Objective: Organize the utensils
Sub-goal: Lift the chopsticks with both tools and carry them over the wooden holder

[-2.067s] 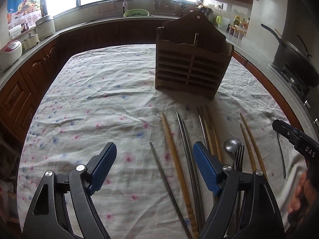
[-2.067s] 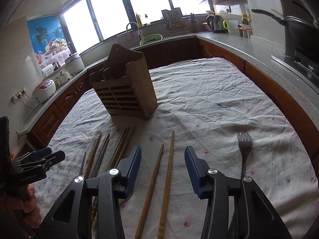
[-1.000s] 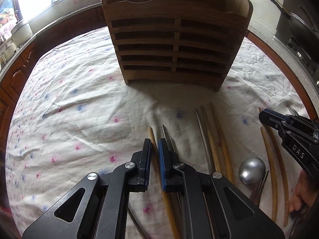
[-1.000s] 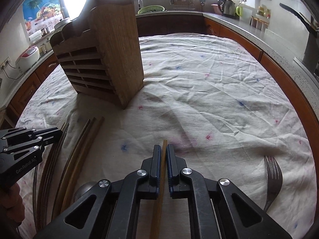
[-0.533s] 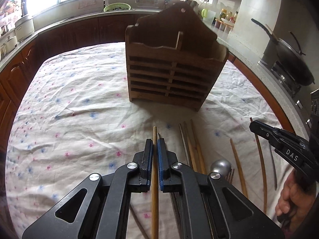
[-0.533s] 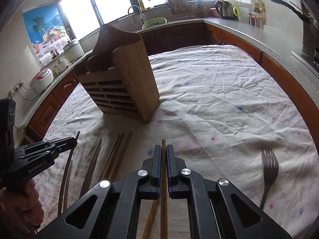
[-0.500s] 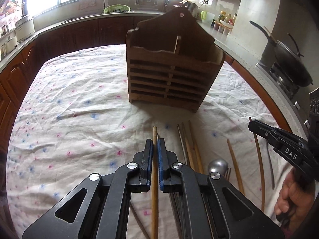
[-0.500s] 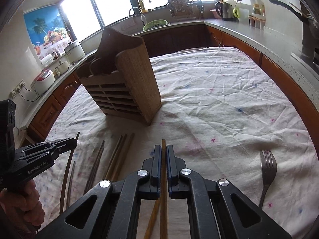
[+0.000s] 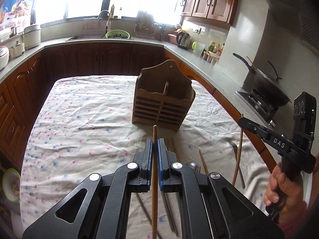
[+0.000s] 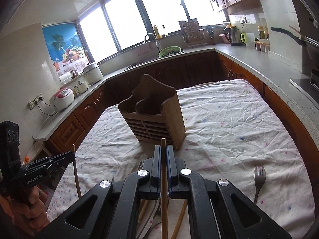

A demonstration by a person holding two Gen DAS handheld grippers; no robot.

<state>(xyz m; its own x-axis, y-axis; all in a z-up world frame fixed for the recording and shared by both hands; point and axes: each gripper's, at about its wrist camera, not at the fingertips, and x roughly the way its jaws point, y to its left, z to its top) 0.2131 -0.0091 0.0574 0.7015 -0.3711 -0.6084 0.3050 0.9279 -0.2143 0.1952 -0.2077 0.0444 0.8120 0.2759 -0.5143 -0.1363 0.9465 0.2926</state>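
A slatted wooden utensil holder (image 9: 163,101) (image 10: 153,117) with two open compartments stands upright on the cloth-covered table (image 9: 83,119). My left gripper (image 9: 155,142) is shut on a wooden chopstick (image 9: 154,171), lifted above the table, short of the holder. My right gripper (image 10: 163,148) is shut on another wooden chopstick (image 10: 163,191), also raised and aimed at the holder. In the left wrist view the right gripper (image 9: 242,120) holds its chopstick (image 9: 238,153) at the right. Several chopsticks (image 9: 171,219), a spoon (image 9: 191,164) and a fork (image 10: 259,179) lie on the cloth.
Kitchen counters wrap around the table, with a sink and green basket (image 9: 117,34) at the back, rice cookers (image 10: 61,98) to the left and a wok on a stove (image 9: 269,91) to the right. A person's hand (image 9: 283,189) grips the right tool.
Both grippers have risen off the table, each carrying a wooden chopstick, and pulled back from the holder, which now looks smaller and lower in both views.
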